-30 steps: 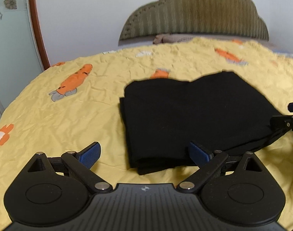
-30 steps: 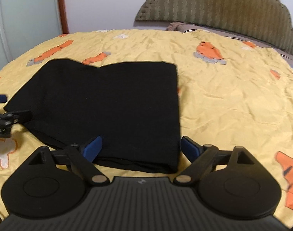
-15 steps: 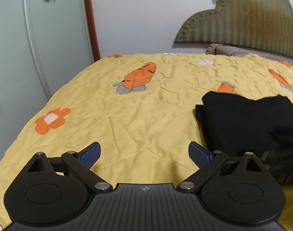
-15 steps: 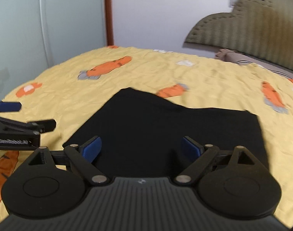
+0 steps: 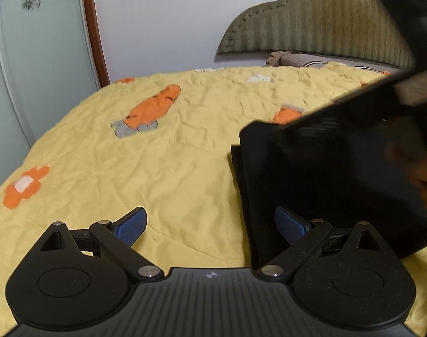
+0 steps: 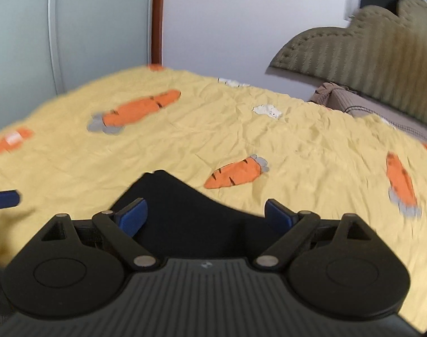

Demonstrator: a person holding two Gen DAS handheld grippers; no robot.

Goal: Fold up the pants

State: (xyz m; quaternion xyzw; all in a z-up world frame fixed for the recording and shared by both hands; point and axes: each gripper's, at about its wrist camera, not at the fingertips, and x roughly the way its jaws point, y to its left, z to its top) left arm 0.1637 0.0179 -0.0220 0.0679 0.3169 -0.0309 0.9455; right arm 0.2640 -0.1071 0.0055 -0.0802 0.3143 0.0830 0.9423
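Left wrist view shows you the left tongs (image 5: 210, 224) spread wide, with nothing between the two blue pads. The black pants (image 5: 311, 185) lie folded on the yellow bed cover (image 5: 171, 168), ahead and to the right of these tongs. The right blue pad sits just over the near left edge of the pile, but you cannot tell if it touches.

Right wrist view shows you the right tongs (image 6: 205, 216) spread wide too, and empty. Here the pants (image 6: 185, 205) are right ahead, low between the two pads and partly hidden under the tool.

The pants look soft and floppy, and likely light. They will bend and sag when you lift them, and a folded pile can slide open. They will not break. If you need to grab them, take a thick folded edge or a corner, so the pads bite all the layers at once. The flat middle gives the pads nothing to pinch.

From the left you can see the left side of the pile, where a lower layer sticks out a little past the top one. You also see a big dark blurry shape high on the right; it may be the other tool, but you cannot be sure. The right view does not show that side edge. It shows the far edge of the pants instead, which rises to a point and dips, with a carrot picture (image 6: 237, 172) just past it. A bit of blue pad (image 6: 2, 199) peeks in far to the left
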